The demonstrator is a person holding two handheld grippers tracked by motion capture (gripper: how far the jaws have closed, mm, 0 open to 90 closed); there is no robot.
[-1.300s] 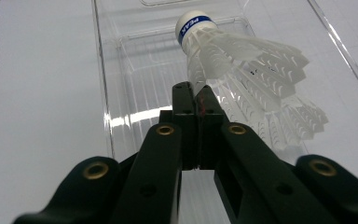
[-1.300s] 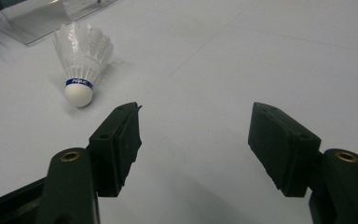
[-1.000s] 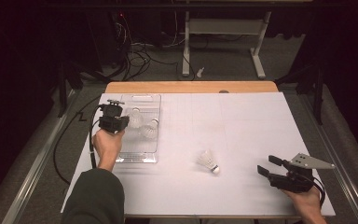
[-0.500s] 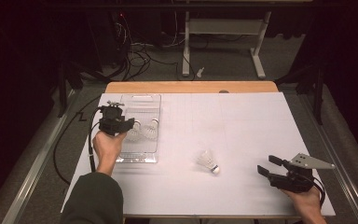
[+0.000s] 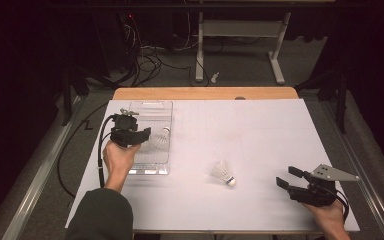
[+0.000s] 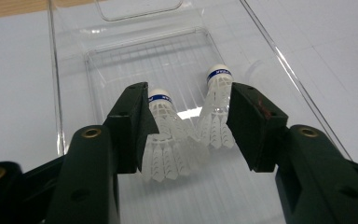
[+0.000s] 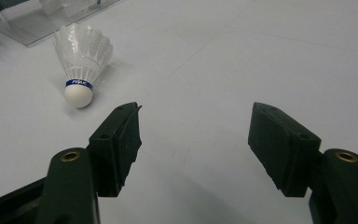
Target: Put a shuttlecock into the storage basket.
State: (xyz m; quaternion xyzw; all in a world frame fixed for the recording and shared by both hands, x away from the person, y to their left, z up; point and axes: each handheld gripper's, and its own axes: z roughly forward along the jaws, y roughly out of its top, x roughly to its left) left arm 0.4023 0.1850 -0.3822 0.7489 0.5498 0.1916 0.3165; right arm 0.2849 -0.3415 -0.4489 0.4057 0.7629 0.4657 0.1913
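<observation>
White paper covers the table, with a clear plastic tray at its far left. Two shuttlecocks lie in that tray, side by side, cork ends pointing away: one just beside the left jaw, the other near the right jaw. The left gripper hovers over them, jaws apart, clamped on nothing. A third shuttlecock lies on the paper mid-table, near the right gripper, whose jaws also stand apart. Closing the left gripper here could crush the feather skirts or catch both at once; the right could nudge the light shuttlecock into rolling off.
</observation>
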